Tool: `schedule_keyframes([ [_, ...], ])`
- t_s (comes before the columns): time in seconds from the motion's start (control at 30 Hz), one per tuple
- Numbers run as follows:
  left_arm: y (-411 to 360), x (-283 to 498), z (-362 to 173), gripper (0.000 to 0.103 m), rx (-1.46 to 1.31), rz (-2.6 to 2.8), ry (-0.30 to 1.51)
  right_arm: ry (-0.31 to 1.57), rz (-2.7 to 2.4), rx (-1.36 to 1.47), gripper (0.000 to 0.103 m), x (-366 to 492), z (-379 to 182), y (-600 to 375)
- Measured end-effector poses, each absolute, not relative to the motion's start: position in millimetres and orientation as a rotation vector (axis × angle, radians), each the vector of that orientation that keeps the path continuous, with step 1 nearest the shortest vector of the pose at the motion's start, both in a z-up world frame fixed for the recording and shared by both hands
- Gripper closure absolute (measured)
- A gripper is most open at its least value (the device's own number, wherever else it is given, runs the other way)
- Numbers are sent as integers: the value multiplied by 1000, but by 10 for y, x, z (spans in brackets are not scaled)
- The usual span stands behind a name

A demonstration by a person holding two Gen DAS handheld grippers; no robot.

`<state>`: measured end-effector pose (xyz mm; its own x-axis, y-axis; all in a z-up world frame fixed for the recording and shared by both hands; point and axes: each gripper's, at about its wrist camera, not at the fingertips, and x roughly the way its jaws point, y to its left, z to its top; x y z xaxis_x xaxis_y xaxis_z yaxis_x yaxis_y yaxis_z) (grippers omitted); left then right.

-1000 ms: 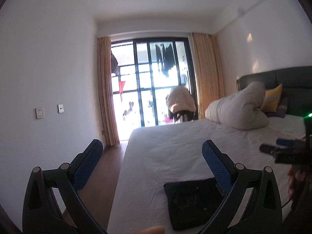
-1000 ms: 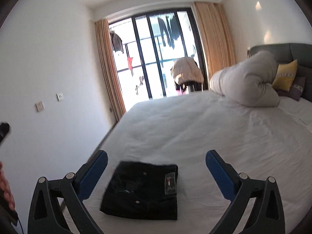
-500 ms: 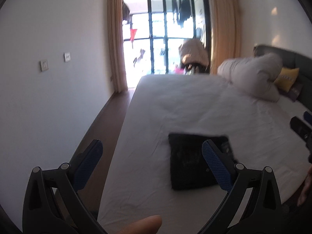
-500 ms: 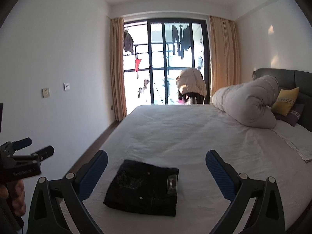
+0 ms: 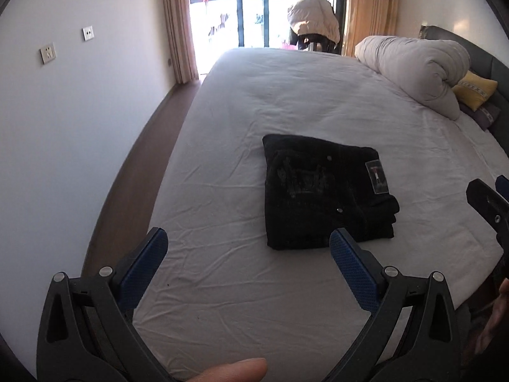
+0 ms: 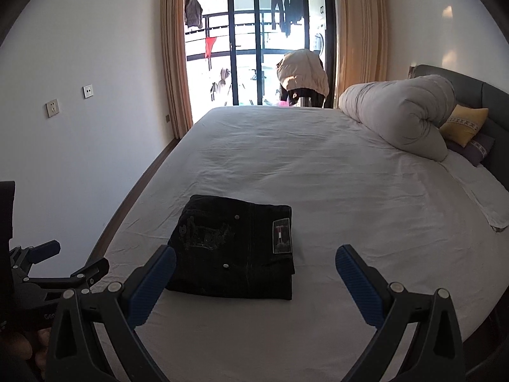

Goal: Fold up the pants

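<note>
Nearest the left wrist camera, a fingertip (image 5: pixel 237 370) pokes into the bottom edge of the view, just under the left tongs (image 5: pixel 248 248), whose blue-padded fingers (image 5: pixel 144 262) stand spread wide with nothing between them, held above the white sheet. The right tongs (image 6: pixel 254 262) are likewise spread apart and empty, poised over the near end of the bed (image 6: pixel 318 165). At the lower left of the right wrist view, part of the left handle rig shows, with a hand (image 6: pixel 19 347) below it. Just beyond both pairs of tongs lie the pants (image 6: pixel 235 248), black and folded into a compact rectangle, flat on the sheet near the bed's left edge; a rectangular patch (image 6: pixel 281 235) faces up on the right side of the bundle, two metal rivets show on the top layer, and the stacked fold edges face the right. Neither pair of tongs touches the cloth. Further on, the sheet runs lightly creased toward a rolled pale duvet (image 6: pixel 400 117) by the grey headboard (image 6: pixel 486 102), with a yellow cushion (image 6: pixel 464 124) beside it. At the far end, a beige jacket (image 6: pixel 302 74) hangs over something dark in front of the glass balcony doors (image 6: pixel 261 41), flanked by tan curtains (image 6: pixel 173 63), with clothes hanging outside. Two wall plates (image 6: pixel 52 108) sit on the left wall.
</note>
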<state>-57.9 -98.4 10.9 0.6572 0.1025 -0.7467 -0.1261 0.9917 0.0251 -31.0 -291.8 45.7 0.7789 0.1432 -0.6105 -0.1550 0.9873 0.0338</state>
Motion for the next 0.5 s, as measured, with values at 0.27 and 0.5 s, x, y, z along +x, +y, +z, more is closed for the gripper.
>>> schedule_keyframes([
  [0.27,-994,-538,38,0,-36,127,864,690,157,-24,0,-273,340,-2913],
  [0.5,-992,-562,61,0,-36,127,865,703,160,-28,0,-273,324,-2897],
])
